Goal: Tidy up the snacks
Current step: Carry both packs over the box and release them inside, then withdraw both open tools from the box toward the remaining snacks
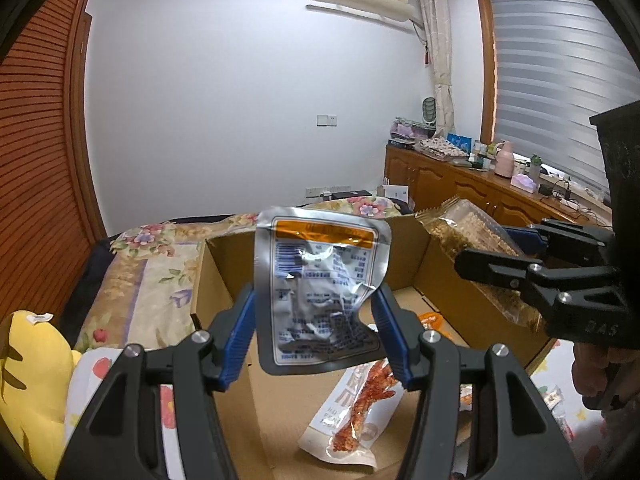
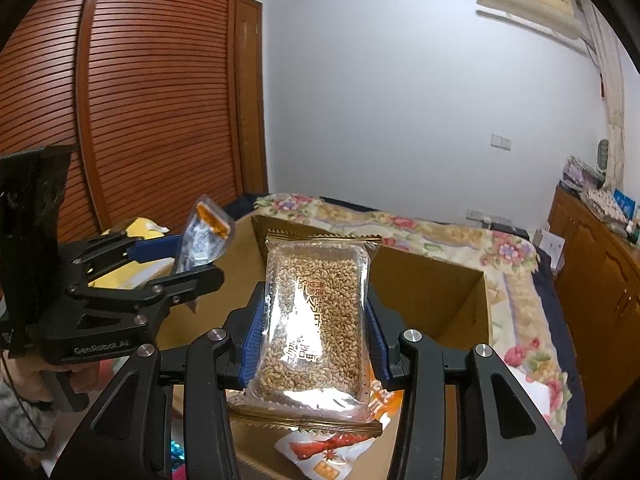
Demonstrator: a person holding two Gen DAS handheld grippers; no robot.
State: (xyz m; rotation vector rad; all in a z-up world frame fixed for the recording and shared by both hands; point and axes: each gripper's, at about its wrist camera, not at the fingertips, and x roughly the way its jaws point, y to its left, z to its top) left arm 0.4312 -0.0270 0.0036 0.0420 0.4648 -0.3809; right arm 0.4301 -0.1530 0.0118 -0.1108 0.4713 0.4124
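Up front in the left wrist view, the left gripper clamps a silver pouch above the cardboard box; a red snack pack lies inside at 5 o'clock.

From the right wrist view, the right gripper pinches a sesame-bar pack over the box, the left gripper at 9 o'clock.

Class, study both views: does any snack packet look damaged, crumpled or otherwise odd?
Yes: the silver foil pouch with an orange band, clamped in the left tongs, is crumpled and creased. The clear sesame-cake packet in the right tongs looks intact.
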